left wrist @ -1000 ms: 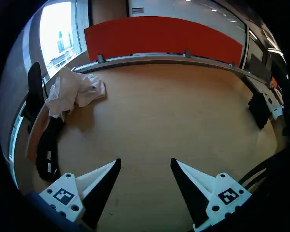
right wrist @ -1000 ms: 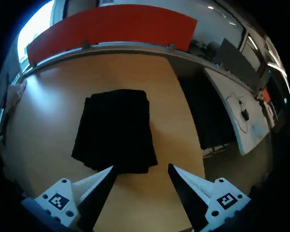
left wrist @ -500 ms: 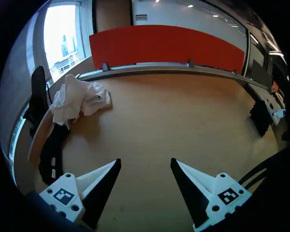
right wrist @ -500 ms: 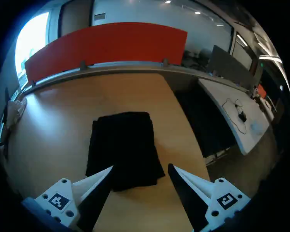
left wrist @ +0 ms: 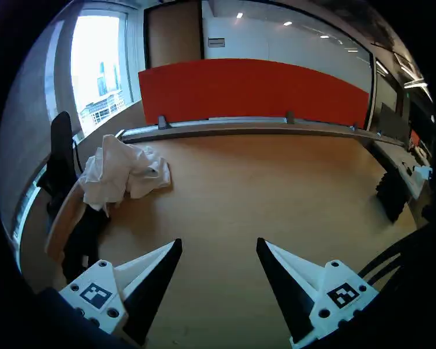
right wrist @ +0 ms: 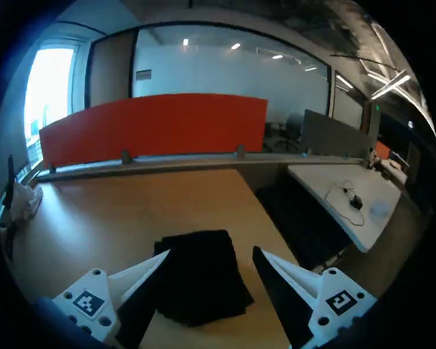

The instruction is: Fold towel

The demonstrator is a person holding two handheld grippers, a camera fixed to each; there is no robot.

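**Right gripper view.** The right gripper [right wrist: 211,250] has its fingers spread wide and grips nothing. The black towel [right wrist: 200,282] lies folded into a flat rectangular stack on the wooden desk [right wrist: 131,203], near the desk's right edge. It lies just ahead of the fingertips and between them, and the left finger overlaps its near left corner. A white table [right wrist: 334,198] carrying a cable [right wrist: 349,198] stands to the right, apart from the desk. A white cloth [right wrist: 26,200] appears small at the desk's far left edge.

**Left gripper view.** The left gripper [left wrist: 218,241] is likewise released, with bare desk surface between its fingers. The white cloth [left wrist: 125,171] is seen here in detail: it is crumpled in a heap at the desk's left edge, beside a black chair [left wrist: 61,157] and below the window [left wrist: 99,75]. A dark ridged shape [left wrist: 392,195] at the desk's right edge may be the black towel; distortion prevents confirmation.

**Both views.** A red partition [left wrist: 253,90] runs along the far edge of the desk.
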